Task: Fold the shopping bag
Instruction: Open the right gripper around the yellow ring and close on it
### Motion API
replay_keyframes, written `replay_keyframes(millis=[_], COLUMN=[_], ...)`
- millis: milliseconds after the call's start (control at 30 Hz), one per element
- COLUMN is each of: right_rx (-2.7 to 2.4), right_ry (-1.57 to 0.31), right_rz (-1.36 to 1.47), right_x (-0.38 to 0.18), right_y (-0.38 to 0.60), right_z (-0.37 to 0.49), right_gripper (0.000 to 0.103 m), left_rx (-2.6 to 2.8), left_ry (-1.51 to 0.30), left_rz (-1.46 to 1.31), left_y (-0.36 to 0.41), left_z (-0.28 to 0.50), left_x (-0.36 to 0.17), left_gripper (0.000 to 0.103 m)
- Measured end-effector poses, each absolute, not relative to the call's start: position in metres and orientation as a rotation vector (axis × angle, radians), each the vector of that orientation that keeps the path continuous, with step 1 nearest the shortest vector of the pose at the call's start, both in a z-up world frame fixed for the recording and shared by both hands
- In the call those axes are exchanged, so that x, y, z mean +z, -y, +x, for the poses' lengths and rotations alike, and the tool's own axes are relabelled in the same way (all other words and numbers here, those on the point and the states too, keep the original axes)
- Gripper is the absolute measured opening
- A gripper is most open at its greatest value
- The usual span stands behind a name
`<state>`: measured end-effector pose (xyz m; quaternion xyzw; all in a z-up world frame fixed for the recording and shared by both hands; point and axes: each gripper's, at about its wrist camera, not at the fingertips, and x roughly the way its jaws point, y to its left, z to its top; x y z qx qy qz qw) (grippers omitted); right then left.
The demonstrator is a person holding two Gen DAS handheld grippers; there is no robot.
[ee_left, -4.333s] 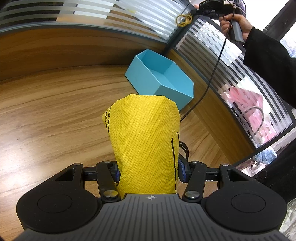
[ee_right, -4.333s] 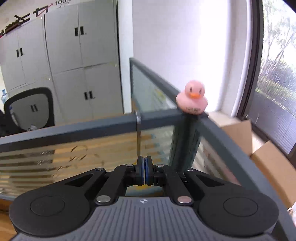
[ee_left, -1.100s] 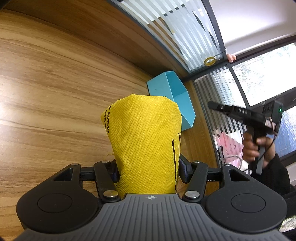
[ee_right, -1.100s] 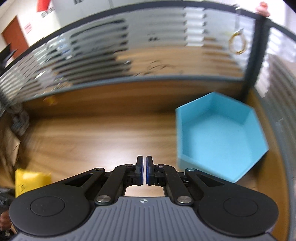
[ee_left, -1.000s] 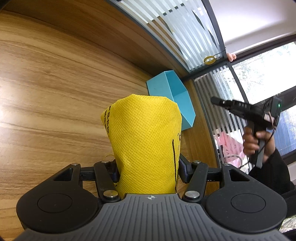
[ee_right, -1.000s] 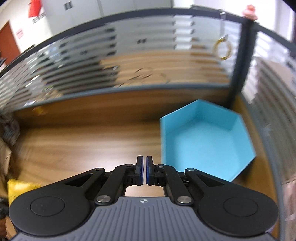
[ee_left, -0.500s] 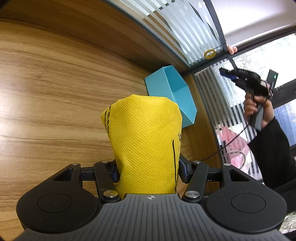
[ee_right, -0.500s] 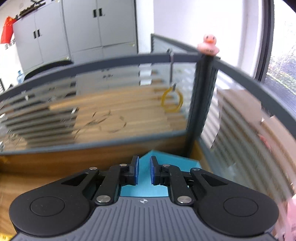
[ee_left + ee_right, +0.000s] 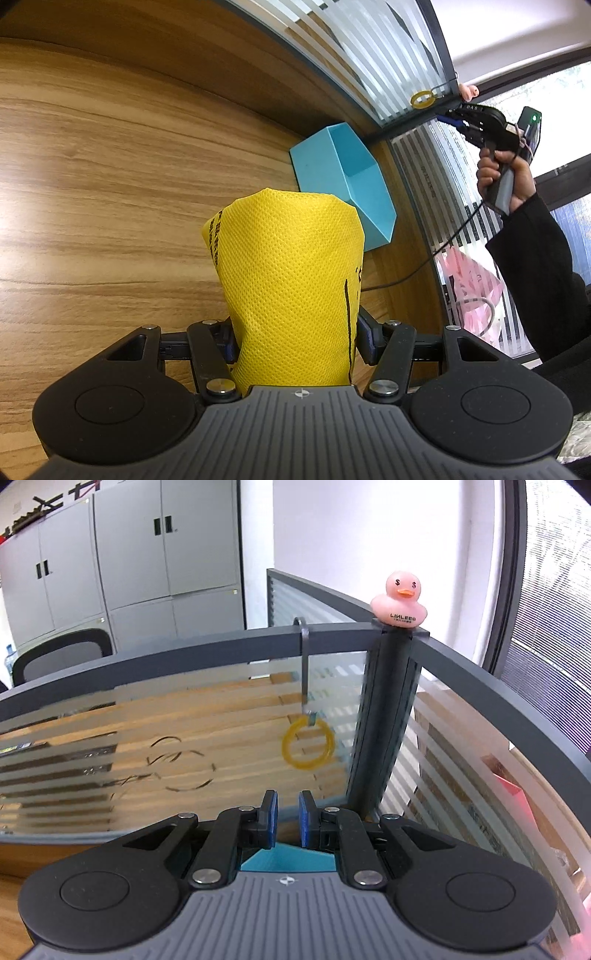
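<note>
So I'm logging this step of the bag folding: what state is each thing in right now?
yellow bag: folded into a bundle, clamped in the left claw.
right claw: slightly parted, nothing between its pads, raised toward the yellow rubber-band ring.
yellow rubber-band ring: hanging on the partition hook.
blue hexagonal box: open, looks empty.
pink duck: upright on the partition post.

Black left gripper (image 9: 295,345) with blue pads, silver screws, ribbed grey housing; black sleeve (image 9: 535,266), trailing black cable (image 9: 454,236).

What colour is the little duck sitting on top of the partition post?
The duck is pink with an orange beak, clearest in the right wrist view.
</note>
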<state>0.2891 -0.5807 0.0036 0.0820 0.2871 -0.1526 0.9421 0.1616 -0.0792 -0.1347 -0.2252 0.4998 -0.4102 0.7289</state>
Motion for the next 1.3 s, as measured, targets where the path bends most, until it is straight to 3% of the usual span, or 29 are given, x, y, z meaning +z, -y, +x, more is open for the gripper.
replay_keyframes(millis=[633,767,1300], right_rx=[-0.324,-0.326,-0.314], right_ry=[-0.576,-0.570,-0.568], right_rz=[0.170,0.165,0.176], right_x=[-0.003,-0.002,0.006], right_y=[0.595,0.592,0.590], right_z=[0.351,0.349,0.319], right_gripper=[0.011,0.001,0.001], left_rx=[-0.887,-0.881,-0.882], left_ry=[-1.127,-1.128,-1.118], left_rz=[-0.511,-0.512,-0.508], left_y=[0.084,0.084,0.083], left_z=[0.174,0.175,0.175], left_x=[-0.142,-0.144,-0.146], left_gripper=[0.059,0.059,0.059])
